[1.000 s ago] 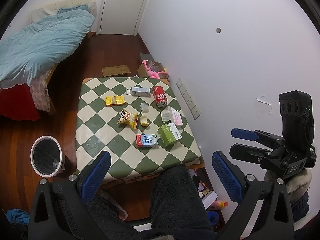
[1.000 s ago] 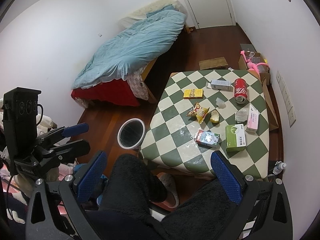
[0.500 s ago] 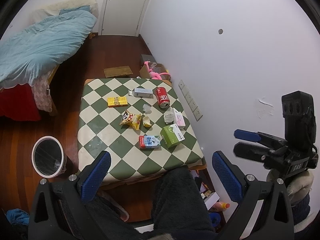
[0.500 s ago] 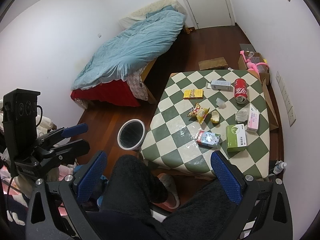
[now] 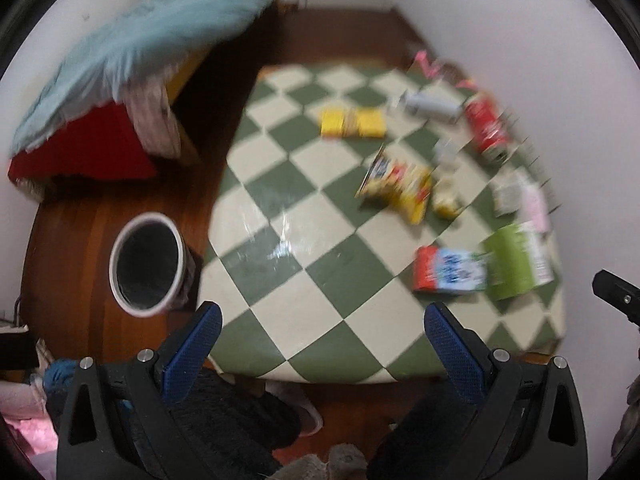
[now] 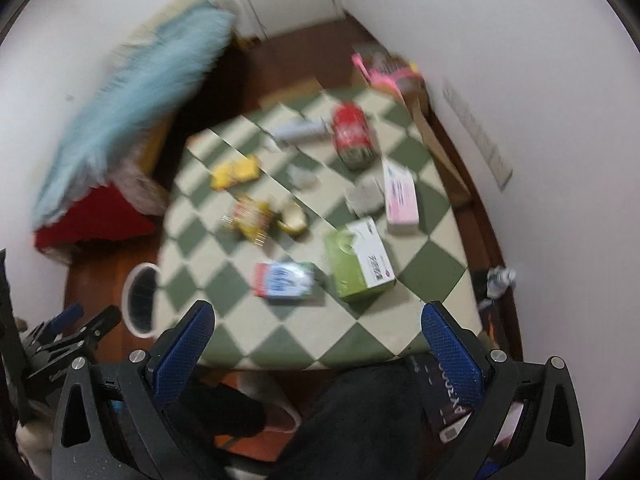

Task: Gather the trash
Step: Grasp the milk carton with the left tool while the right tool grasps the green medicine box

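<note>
A green-and-cream checked table (image 5: 304, 264) carries several pieces of trash: a red can (image 5: 486, 126), a yellow packet (image 5: 353, 122), a snack bag (image 5: 400, 186), a red-and-blue carton (image 5: 450, 272), a green box (image 5: 518, 262) and a pink box (image 6: 401, 196). A white-rimmed bin (image 5: 146, 264) stands on the floor left of the table; it also shows in the right wrist view (image 6: 140, 300). My left gripper (image 5: 322, 356) is open and empty above the table's near edge. My right gripper (image 6: 318, 354) is open and empty, near the carton (image 6: 284, 280). Both views are blurred.
A bed with a blue duvet (image 5: 132, 48) stands at the far left. White walls close the right side (image 5: 540, 40). Pink items (image 6: 380, 72) lie on the wooden floor beyond the table. My dark-clothed legs (image 6: 360, 420) are below the grippers.
Both grippers have moved forward and down towards the table, which now looks much larger. The left view has swung left, bringing the bin closer. Both stay open.
</note>
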`<state>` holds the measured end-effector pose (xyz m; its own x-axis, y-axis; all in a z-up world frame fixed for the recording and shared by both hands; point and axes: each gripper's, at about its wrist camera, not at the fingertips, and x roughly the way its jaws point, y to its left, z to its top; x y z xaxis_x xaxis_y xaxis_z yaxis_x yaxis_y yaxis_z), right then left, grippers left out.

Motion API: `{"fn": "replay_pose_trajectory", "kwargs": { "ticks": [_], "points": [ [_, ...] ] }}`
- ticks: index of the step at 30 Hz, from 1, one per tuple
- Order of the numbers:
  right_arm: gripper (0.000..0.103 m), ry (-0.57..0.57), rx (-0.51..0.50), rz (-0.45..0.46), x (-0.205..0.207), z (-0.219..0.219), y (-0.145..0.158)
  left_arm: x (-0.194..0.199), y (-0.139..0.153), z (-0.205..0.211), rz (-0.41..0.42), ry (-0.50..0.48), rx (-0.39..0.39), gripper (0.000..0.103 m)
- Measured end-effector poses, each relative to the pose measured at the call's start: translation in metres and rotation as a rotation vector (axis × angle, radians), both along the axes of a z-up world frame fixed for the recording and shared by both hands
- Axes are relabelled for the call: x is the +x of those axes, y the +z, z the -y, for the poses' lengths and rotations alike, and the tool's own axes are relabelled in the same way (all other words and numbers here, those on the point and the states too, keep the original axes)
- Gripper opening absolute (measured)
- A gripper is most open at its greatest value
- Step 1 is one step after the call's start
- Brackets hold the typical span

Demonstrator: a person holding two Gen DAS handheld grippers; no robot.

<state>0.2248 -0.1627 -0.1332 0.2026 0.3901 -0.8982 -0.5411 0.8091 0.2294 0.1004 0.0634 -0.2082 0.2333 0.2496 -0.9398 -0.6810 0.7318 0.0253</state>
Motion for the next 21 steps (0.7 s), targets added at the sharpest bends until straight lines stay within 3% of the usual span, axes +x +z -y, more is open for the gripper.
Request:
{"fn": "replay_pose_trajectory", "kwargs": {
  "ticks": [5,10,14,16,17,21],
  "points": [
    [0.103,0.007,-0.170,-0.067,0.040,-0.037,-0.098,0.019,-0.059,-0.012,-0.127,0.006,-0.038,0.103],
    [0.103,0.019,-0.269,-0.114,0.068,-0.062,-0.165,0.035,-0.086,-0.018,-0.184,0.013,-0.049,0.103],
    [0.103,0.033,-0.290,-0.113,0.078,-0.075,-0.188,0.045,-0.093,-0.013,-0.215,0.015,-0.069,0.103],
    [0.084,0.046,-0.280,-0.102,0.079,-0.076,-0.192,0.053,-0.088,-0.003,-0.201,0.005,-0.092,0.103],
    [0.081,0.049,-0.290,-0.093,0.079,-0.074,-0.193,0.059,-0.081,0.005,-0.184,-0.007,-0.104,0.103],
    [0.081,-0.022,-0.280,-0.089,0.083,-0.046,-0.185,0.092,-0.073,0.036,-0.143,-0.078,-0.171,0.103]
  ]
}}
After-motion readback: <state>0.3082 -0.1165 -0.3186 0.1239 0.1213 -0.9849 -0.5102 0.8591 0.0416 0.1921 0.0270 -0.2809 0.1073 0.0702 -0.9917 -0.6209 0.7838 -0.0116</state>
